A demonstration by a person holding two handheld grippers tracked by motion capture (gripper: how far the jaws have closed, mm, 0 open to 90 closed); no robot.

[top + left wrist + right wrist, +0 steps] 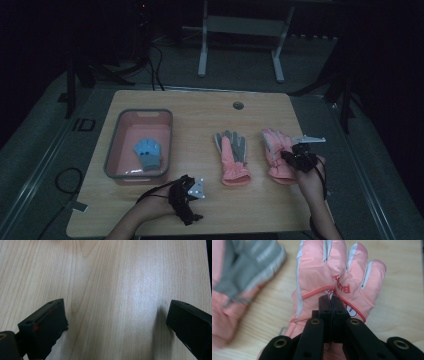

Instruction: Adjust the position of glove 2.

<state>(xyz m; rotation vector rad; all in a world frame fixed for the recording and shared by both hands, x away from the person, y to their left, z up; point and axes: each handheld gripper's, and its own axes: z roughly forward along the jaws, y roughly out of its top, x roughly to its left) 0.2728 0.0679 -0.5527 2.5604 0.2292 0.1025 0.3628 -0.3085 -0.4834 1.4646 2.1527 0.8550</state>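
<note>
Gloves on light wooden table (200,107), two of a padded pink fabric pair lying side by side right of centre. Right gripper (331,300), black, two-jawed, sits over the back of the right-hand pink padded glove with red piping and red lettering (332,272); jaws pressed together, tips meeting on the glove's back just below the lettering, a thin fold of fabric appears caught between them. In the high view the same gripper (290,156) lies across that glove (276,172) near its middle, fingers of the glove pointing away from the person, cuff toward the person.

Second pink glove with grey palm (233,159) lies palm up just left of the first, apart from it, cuff also toward the person. In the right gripper view it shows blurred at the left edge (242,280).

Left gripper (117,320): jaws spread wide, bare wood between them, nothing held. High view puts it (190,195) near the table's near edge, by the near right corner of the grey-rimmed pink plastic bin (112,145).

Bin stands on the left part of the table; a small blue knitted glove (149,152) lies inside on its floor.
</note>
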